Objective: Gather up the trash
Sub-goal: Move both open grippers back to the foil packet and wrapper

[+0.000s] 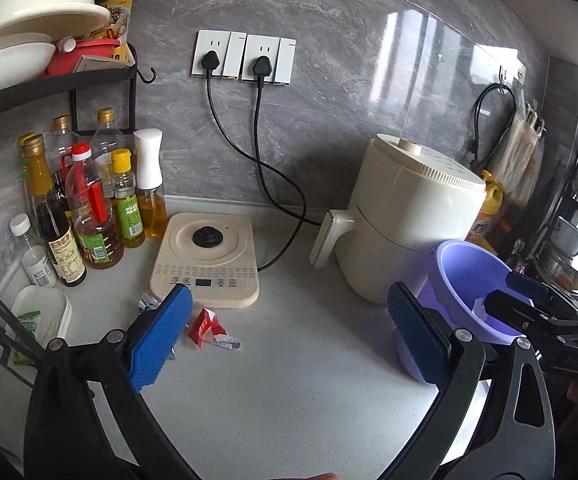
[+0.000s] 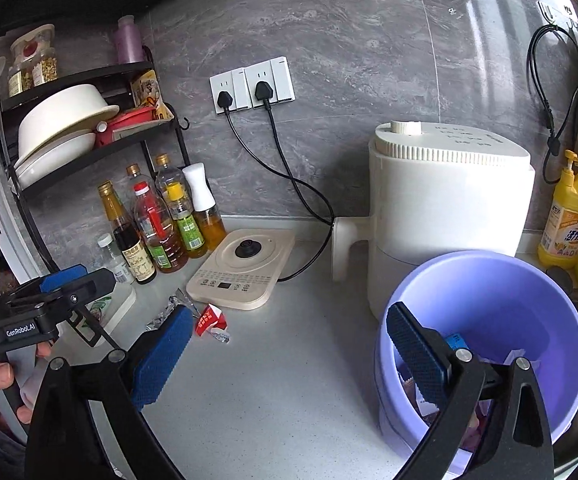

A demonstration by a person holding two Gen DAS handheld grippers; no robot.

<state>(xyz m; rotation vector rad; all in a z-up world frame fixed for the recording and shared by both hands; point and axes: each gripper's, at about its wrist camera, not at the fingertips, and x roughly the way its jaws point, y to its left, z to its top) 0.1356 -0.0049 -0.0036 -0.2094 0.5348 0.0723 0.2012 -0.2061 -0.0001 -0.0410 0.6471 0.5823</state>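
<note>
Red wrapper (image 1: 205,326) and foil scrap (image 2: 179,304) on surface (image 1: 289,380) before kettle base (image 1: 207,256): light, crinkly, pinched at raised folds; left claw (image 1: 289,344) and right claw (image 2: 289,356) wide open, empty; bucket (image 2: 489,292) near.

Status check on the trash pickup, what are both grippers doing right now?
Left gripper open, empty, over the counter. Right gripper open, empty, beside the purple bucket. Red wrapper and silver wrapper uncollected by the kettle base. Nothing blocking.

Blk frames, blue pads (image 1: 161,336), "GenRobot.AI" mark
</note>
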